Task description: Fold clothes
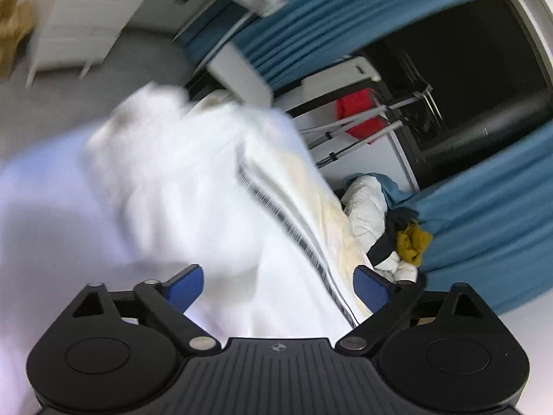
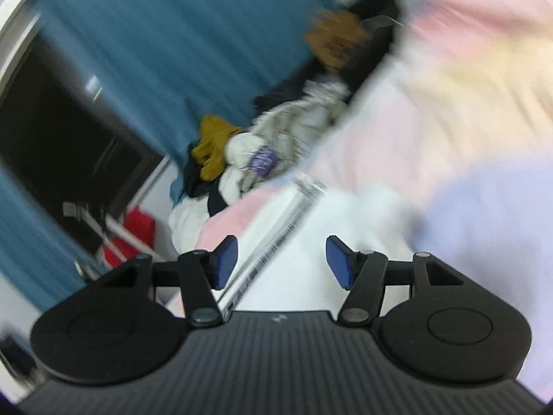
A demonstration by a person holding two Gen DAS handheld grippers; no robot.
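Note:
A white garment [image 1: 193, 186] with a dark striped band [image 1: 276, 214] lies bunched on a pale pastel sheet [image 1: 41, 207]. My left gripper [image 1: 280, 287] is open, its blue pads wide apart right over the garment, the band running between them. In the right wrist view the same white garment [image 2: 311, 242] and its striped band [image 2: 276, 238] pass between the blue pads of my right gripper [image 2: 281, 263], which is open too. Both views are motion-blurred.
A pile of other clothes, white, dark and mustard [image 1: 397, 231], lies beyond the garment by blue curtains [image 1: 484, 228]; it also shows in the right wrist view [image 2: 242, 162]. A drying rack with a red item [image 1: 359, 117] stands by a dark window. White furniture [image 1: 86, 17] stands on grey floor.

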